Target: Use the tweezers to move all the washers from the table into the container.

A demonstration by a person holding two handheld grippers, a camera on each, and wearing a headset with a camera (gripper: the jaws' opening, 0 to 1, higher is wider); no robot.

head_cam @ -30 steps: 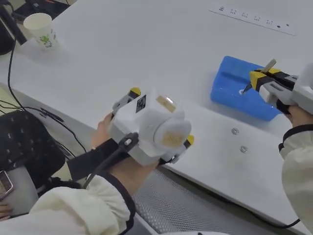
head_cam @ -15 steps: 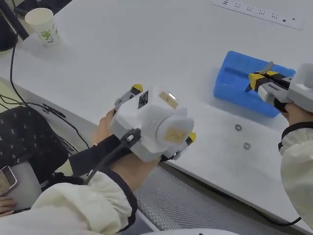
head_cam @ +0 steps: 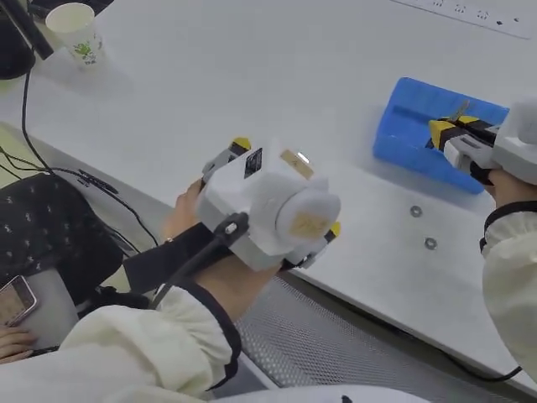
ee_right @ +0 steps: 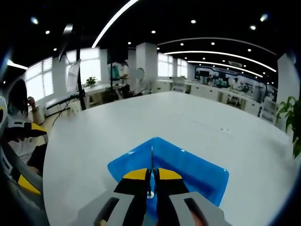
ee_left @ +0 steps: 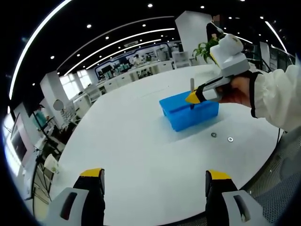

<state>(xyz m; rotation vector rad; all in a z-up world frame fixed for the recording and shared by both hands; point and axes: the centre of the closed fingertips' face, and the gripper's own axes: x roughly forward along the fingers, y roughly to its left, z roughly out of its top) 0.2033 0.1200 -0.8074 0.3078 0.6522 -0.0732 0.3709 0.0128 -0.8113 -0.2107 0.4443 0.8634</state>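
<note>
Nearest the person, the left gripper hangs at the front edge of the worktop. Its fingers are spread wide with nothing between them. It has no part in this step and does best to wait at that edge, out of the other arm's path. A little further in, two washers lie flat on the bare worktop, near each other but not touching, just short of the blue container. Beyond them the right gripper is over the container, its fingers pinched nearly together on the tweezers, whose thin points aim down into it. Whether a washer sits between the tweezer points cannot be told. This looks like the drop-off end of a run. If a washer is carried, the points should be low and inside the walls before the squeeze is eased, so that it lands flat and does not bounce out. For the next pick, the washer closer to the container is the easier one. A thin ring on a smooth top is likely to slide, so catch its rim or pass one point through the hole, then close gently. Far off at the back corner stands a paper cup, well apart from the work.
</note>
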